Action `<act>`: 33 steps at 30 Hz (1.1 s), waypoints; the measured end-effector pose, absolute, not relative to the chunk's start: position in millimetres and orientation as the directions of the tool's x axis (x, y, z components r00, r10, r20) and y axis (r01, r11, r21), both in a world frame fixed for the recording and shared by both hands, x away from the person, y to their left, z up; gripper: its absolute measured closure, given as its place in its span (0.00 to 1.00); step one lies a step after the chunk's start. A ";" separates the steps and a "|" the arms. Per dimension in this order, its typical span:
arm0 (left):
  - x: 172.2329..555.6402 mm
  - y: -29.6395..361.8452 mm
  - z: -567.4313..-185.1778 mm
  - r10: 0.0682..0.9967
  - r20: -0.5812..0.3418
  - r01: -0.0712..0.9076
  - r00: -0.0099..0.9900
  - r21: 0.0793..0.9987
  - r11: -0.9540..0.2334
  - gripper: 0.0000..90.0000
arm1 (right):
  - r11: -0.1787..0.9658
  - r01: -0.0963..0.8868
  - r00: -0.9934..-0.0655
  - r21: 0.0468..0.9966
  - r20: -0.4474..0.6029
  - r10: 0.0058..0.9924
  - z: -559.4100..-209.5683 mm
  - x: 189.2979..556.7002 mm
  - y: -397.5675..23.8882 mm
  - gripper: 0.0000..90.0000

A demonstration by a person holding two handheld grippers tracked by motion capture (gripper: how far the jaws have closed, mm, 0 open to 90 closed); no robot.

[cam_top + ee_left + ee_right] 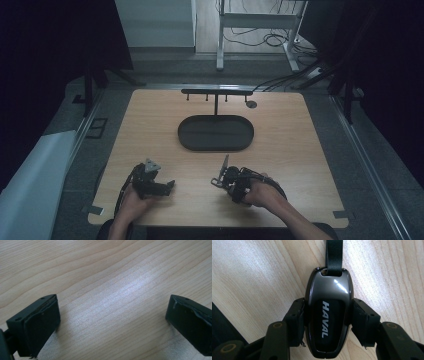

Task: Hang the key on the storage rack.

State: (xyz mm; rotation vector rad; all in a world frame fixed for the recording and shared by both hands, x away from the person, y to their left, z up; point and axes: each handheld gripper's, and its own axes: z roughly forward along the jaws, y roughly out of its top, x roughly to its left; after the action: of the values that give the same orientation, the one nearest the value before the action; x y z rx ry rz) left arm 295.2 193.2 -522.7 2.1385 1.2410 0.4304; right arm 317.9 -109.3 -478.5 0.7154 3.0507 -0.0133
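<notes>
Gripping car key fob (328,322) squarely between right gripper (327,323) pads, near front edge of table (300,150); strap (334,255) trailing free. Left gripper (112,322) spread wide, empty. Lifting level advised, keeping strap clear for rack (216,93) beyond tray (216,133).

Dim light is darkening the high view's edges; glare is streaking the table (130,290) and the key fob (340,286).
</notes>
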 end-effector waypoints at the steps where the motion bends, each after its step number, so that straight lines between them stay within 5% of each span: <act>1: 295.2 193.2 -522.7 0.863 -0.028 0.660 0.505 0.657 -0.365 0.00 | 0.903 0.430 -0.902 -0.011 -0.022 0.430 -478.3 316.9 -109.2 0.54; 33: 295.2 192.9 -523.0 0.864 -0.029 0.659 0.502 0.660 -0.360 0.00 | 0.871 0.483 -0.875 0.086 0.039 0.482 -412.7 345.5 -133.5 0.54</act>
State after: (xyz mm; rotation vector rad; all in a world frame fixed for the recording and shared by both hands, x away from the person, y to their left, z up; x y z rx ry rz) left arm 295.2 192.9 -523.0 2.1317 1.2427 0.4334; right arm 345.5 -133.5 -412.7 0.7876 3.0541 0.1470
